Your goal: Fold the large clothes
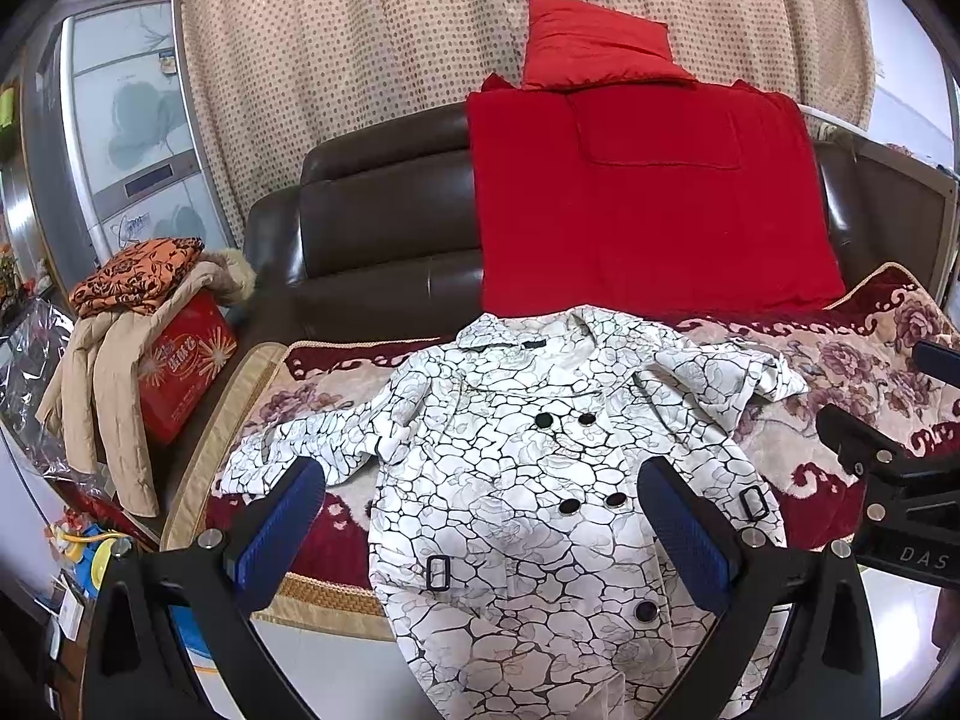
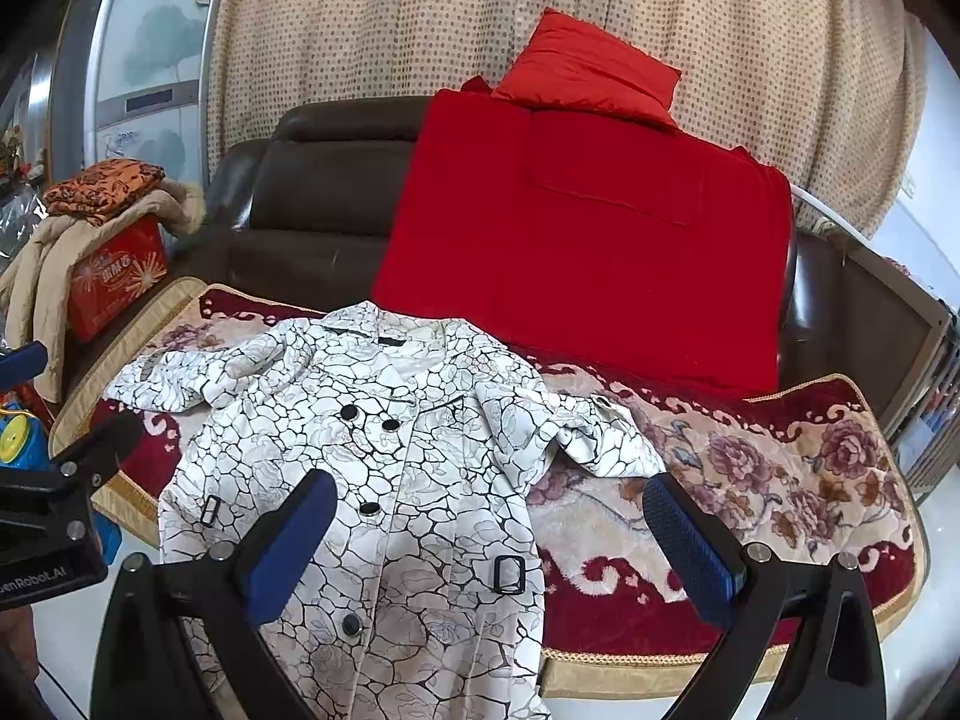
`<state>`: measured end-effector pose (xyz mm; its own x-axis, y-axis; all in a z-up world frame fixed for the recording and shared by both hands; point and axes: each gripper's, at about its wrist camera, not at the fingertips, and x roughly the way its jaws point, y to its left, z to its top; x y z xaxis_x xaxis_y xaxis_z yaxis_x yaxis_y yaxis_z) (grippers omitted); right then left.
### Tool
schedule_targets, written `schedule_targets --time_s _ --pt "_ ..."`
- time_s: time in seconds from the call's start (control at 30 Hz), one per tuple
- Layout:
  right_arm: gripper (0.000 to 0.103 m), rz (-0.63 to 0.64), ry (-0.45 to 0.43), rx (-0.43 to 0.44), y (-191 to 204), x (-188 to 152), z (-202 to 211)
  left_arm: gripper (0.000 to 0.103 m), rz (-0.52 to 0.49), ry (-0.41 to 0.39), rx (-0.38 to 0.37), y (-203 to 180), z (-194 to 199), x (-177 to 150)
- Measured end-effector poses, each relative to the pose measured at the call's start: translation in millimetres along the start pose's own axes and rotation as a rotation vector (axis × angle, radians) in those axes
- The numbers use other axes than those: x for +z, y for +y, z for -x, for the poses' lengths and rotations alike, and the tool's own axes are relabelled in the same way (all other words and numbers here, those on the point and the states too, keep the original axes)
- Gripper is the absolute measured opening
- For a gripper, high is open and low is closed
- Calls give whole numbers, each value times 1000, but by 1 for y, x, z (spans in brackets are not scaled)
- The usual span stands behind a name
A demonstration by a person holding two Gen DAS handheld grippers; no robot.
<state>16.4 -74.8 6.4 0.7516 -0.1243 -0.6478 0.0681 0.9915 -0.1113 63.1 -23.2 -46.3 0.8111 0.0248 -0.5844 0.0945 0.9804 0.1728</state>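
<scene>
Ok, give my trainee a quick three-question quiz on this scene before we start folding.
1. True or false: the left gripper is shut on the white coat.
2. What lies under the coat? A) bare leather B) floral blanket C) glass table
3. Name the item leaning on top of the red quilt.

Key:
1. False; both it and the right gripper are open.
2. B
3. Red pillow

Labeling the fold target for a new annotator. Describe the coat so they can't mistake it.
Find the brown sofa with the floral seat cover. The coat lies face up on that cover, hem hanging over the front edge. It alone is white with black crackle lines and black buttons; the padded coat on the left is plain beige.
</scene>
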Motion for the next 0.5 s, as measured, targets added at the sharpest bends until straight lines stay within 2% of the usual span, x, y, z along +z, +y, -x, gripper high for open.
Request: schedule_targets --time_s 0.5 --pt "103 14 23 23 15 8 -11 103 71 14 50 30 -14 -3"
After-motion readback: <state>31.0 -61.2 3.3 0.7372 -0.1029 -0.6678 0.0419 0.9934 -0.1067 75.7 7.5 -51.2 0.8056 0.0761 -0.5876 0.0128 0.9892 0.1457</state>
